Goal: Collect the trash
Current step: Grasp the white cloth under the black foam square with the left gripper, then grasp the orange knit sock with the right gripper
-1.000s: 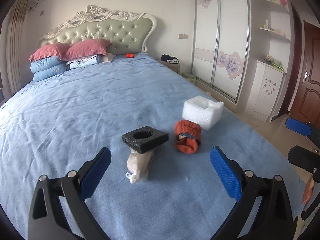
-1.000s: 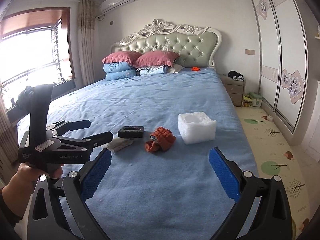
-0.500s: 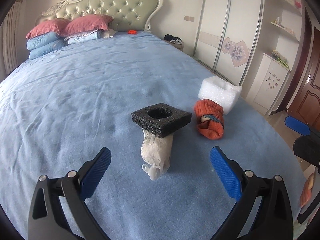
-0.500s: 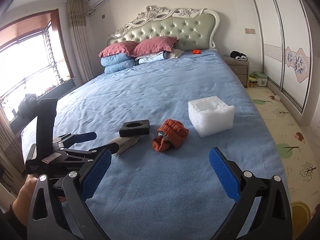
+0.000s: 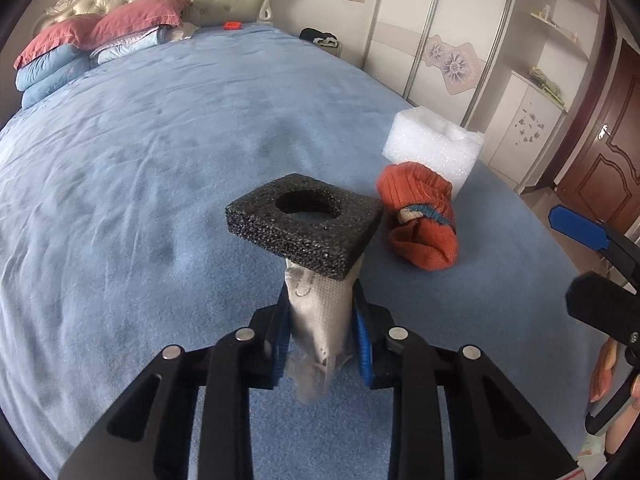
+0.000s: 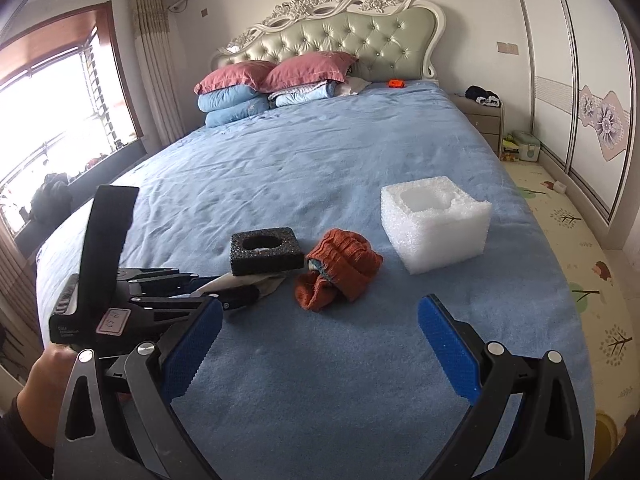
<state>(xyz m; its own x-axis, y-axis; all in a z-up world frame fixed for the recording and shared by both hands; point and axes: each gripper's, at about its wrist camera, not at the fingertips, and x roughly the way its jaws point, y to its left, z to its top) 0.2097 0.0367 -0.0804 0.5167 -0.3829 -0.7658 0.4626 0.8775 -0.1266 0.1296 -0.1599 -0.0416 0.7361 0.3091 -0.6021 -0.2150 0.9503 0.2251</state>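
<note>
Trash is lying near the foot edge of the blue-covered bed (image 6: 320, 168). Left gripper (image 5: 322, 344) is clenching a crumpled whitish woven bag (image 5: 320, 312), whose far end is lying under a square black foam block with a round hole (image 5: 304, 228). Lifting risks tipping that block off. Right gripper (image 6: 320, 340) is hovering with jaws spread, grasping nothing, near an orange knitted sock (image 6: 340, 272) and white foam packing block (image 6: 436, 220).

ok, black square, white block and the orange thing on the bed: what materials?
Black square: coarse open-cell foam by the look, matte and pitted, with a round hole. White block: soft packing foam, finely bubbled surface, moulded recess on top. Orange thing: ribbed knit fabric, probably a sock or cuff.
</note>
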